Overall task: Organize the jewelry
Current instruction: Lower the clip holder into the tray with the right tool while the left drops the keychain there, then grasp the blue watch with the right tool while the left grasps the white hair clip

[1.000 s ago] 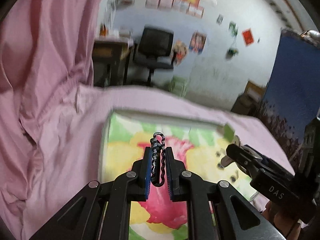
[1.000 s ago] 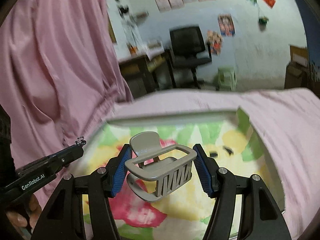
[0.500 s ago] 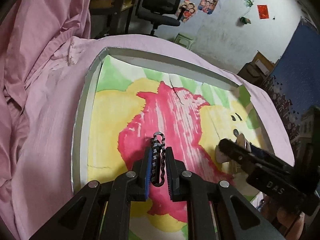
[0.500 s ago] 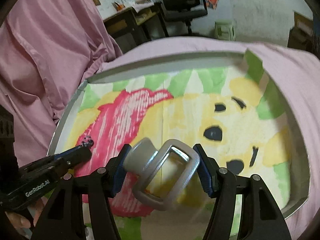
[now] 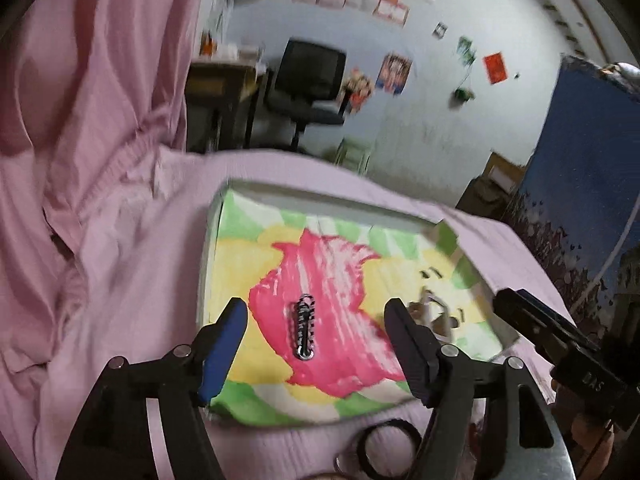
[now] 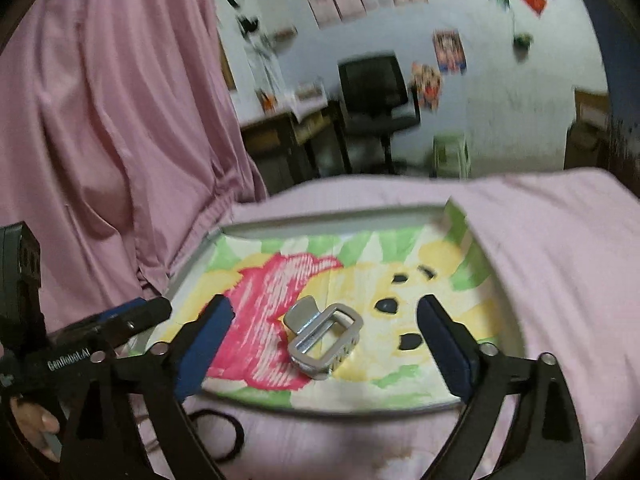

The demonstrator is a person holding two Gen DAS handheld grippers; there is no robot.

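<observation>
**Ana:** Where is the little dark clip (image 5: pixel 304 327)?

**Ben:** It lies flat on the pink patch of the tray (image 5: pixel 208 264), low in the middle of the left camera's picture. Its long side points straight away from the left claw (image 5: pixel 316 330).

**Ana:** Is the claw holding it?

**Ben:** No. Both claws are wide open and hold nothing. The clip sits between the left fingers, not touching them.

**Ana:** And the grey hair claw (image 6: pixel 324 338)?

**Ben:** It lies tilted on the tray, between the fingers of the right claw (image 6: pixel 324 340), apart from both.

**Ana:** What is left?

**Ben:** A black hair band (image 5: pixel 386 450) waits on the pink sheet (image 5: pixel 120 272), at the bottom of the picture. I think the left claw is nearer.
</observation>
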